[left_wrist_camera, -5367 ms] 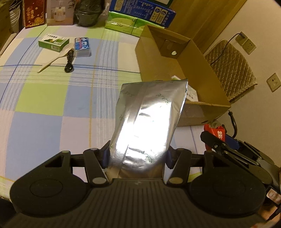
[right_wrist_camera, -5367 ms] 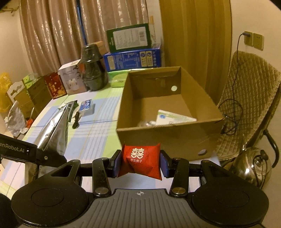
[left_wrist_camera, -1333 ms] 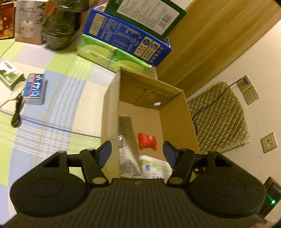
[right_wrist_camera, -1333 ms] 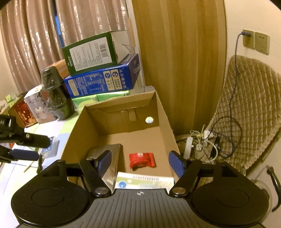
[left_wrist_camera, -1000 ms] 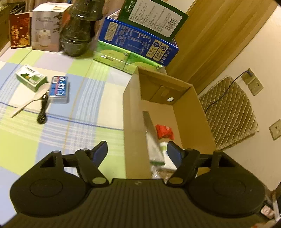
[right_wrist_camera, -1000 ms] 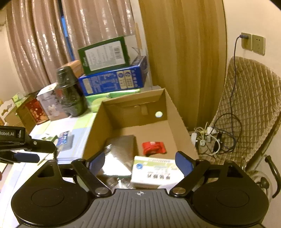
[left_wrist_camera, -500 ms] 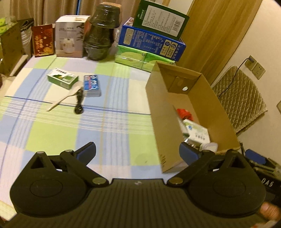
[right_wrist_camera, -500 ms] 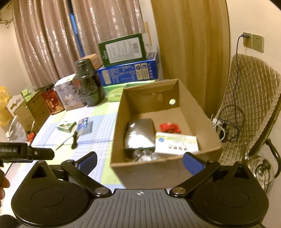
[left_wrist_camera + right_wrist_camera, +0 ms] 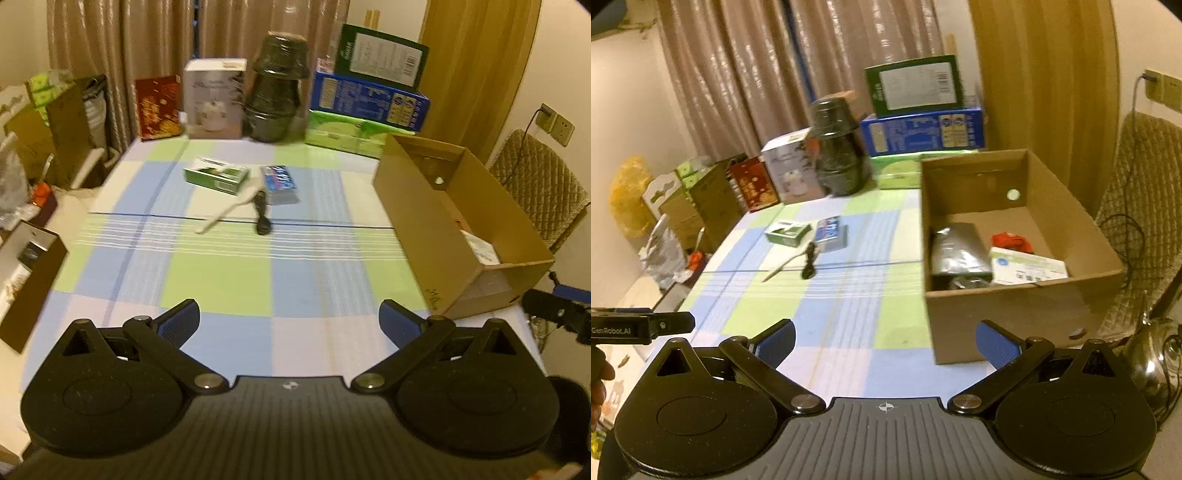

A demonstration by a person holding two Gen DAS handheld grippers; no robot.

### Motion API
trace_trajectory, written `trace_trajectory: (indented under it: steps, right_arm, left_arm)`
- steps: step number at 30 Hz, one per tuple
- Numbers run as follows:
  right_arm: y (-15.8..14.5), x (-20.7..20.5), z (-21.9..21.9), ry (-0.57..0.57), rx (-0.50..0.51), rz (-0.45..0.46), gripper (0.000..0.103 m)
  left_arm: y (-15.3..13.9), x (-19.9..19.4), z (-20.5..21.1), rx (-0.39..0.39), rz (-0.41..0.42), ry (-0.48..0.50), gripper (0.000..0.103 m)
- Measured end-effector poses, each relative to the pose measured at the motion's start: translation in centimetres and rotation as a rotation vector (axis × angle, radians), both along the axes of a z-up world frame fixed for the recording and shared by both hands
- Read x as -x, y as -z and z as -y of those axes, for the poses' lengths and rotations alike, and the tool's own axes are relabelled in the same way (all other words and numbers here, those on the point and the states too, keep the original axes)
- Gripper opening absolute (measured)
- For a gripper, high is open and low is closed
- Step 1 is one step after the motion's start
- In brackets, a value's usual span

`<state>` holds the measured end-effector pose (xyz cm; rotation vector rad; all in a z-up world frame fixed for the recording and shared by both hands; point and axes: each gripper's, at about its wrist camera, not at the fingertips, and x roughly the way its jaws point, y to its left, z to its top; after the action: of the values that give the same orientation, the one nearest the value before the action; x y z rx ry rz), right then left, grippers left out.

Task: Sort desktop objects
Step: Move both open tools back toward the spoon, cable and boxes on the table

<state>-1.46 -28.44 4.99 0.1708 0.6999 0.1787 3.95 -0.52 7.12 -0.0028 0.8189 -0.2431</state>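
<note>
Above the checked tablecloth (image 9: 221, 273), both grippers tilt downward, fingers (image 9: 179, 321) spread wide, holding nothing.

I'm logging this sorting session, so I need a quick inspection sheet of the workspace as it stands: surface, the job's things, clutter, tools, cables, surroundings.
Surface: checked tablecloth, near half bare.
Job's things: green box, blue packet, pale spoon lie together at the far middle; cardboard box on the right holds a silver pouch, red packet, white carton.
Clutter: stacked boxes and a dark pot along the far edge.
Tools: left tool and right tool both open, nothing between the fingers.
Cables: black cable beside the spoon; a cord hangs from the wall socket.
Surroundings: curtains, quilted chair.
</note>
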Motion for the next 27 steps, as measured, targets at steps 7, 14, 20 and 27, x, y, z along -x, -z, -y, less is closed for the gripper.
trace_trajectory:
  steps: [7,14,20,27]
  right_arm:
    - [-0.6,0.5,-2.0,-0.043,-0.012,0.030,0.101]
    - [0.1,0.5,-4.4,-0.091,-0.010,0.035,0.101]
    - [1.3,-1.3,-7.3,-0.139,0.001,0.041,0.101]
    - [3.1,-5.7,-10.2,-0.126,0.031,0.056,0.101]
  left_arm:
    - [-1.1,0.9,-3.3,-0.022,0.026,-0.018,0.101]
    - [-2.5,1.3,-5.8,-0.035,0.053,-0.059,0.101]
    - [-2.5,0.6,-7.3,-0.057,0.085,-0.075,0.101]
    - [-1.0,-3.2,-7.8,-0.133,0.130,-0.008,0.101]
